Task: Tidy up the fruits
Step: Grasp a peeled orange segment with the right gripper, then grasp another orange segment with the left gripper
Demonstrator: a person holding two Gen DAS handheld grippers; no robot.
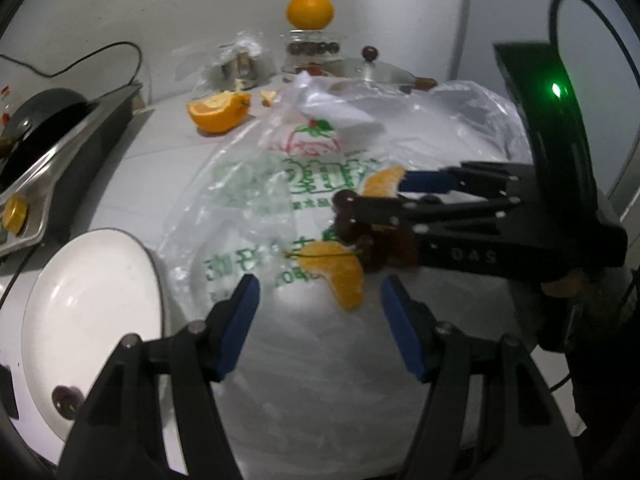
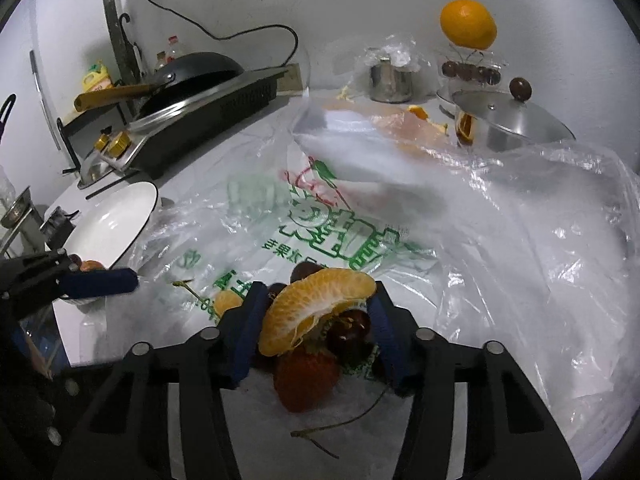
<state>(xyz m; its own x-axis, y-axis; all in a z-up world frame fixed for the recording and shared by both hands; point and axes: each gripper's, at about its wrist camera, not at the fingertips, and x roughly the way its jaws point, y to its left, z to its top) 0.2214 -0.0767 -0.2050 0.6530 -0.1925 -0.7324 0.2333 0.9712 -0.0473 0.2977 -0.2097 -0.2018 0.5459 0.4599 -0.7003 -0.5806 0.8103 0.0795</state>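
Right gripper (image 2: 316, 322) clenched on orange segment (image 2: 316, 304) — soft, may squash or slip. Left gripper (image 1: 316, 324) released, idle near white bowl (image 1: 92, 304).

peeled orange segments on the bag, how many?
2. One peeled orange segment sits between the right hand-held gripper fingers, atop a dark cherry and red strawberry. The other segment lies on the printed plastic bag ahead of the left hand-held gripper. More may be hidden.

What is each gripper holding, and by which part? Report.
Left gripper: open, holding nothing. Right gripper: fingers flank an orange segment, cherry and strawberry; whether they grip cannot be told.
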